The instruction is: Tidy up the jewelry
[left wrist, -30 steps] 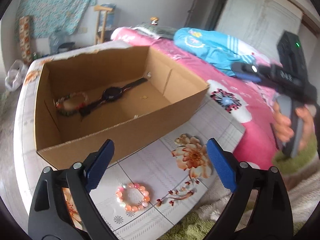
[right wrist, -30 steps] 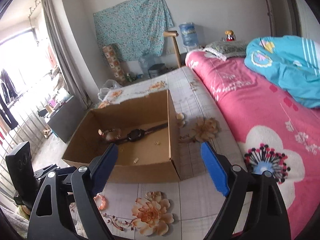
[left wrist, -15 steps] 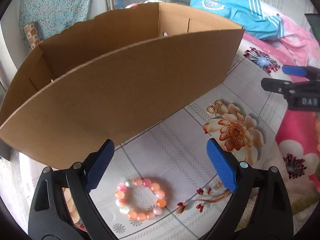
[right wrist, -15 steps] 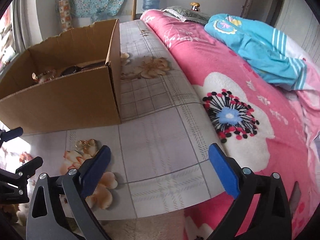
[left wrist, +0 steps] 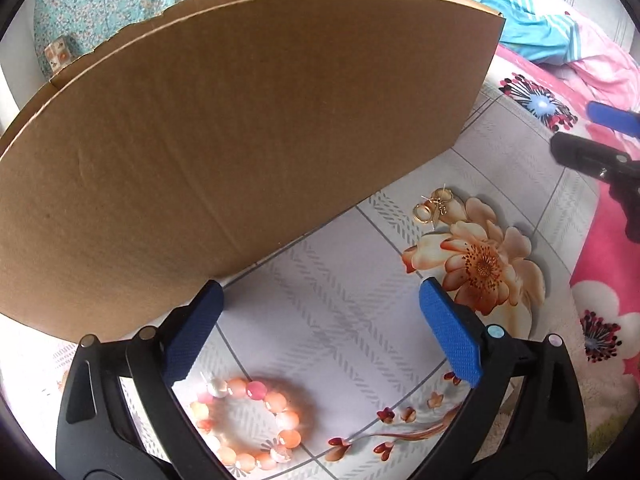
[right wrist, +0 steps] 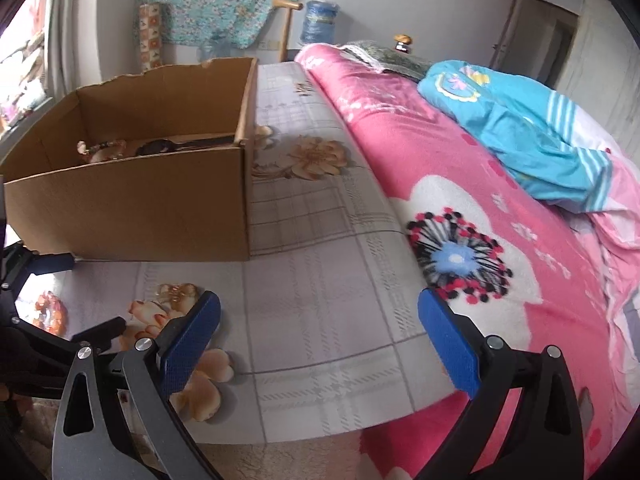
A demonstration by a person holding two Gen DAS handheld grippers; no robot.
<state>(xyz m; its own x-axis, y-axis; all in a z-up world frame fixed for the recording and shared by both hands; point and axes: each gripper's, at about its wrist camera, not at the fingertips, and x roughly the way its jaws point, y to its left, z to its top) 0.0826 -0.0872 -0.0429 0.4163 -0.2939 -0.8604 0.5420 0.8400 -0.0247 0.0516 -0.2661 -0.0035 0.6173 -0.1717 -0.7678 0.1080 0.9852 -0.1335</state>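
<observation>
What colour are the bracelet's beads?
Orange, pink and pearly white beads on the bracelet; clearest in the left wrist view.

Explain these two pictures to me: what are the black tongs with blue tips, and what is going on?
No robot here: a person holds a hand-operated gripper in each hand, each with a wide-angle camera looking out along its two fingers. One picture is from the left gripper, the other from the right gripper. Both are open and hold nothing. On the flower-printed table cover stands a cardboard box; the right view shows a dark watch and a beaded bracelet already inside. Still outside lie a pink and orange bead bracelet, close below the left gripper, and small gold earrings near the box. The pink blanket covers a bed alongside.
</observation>
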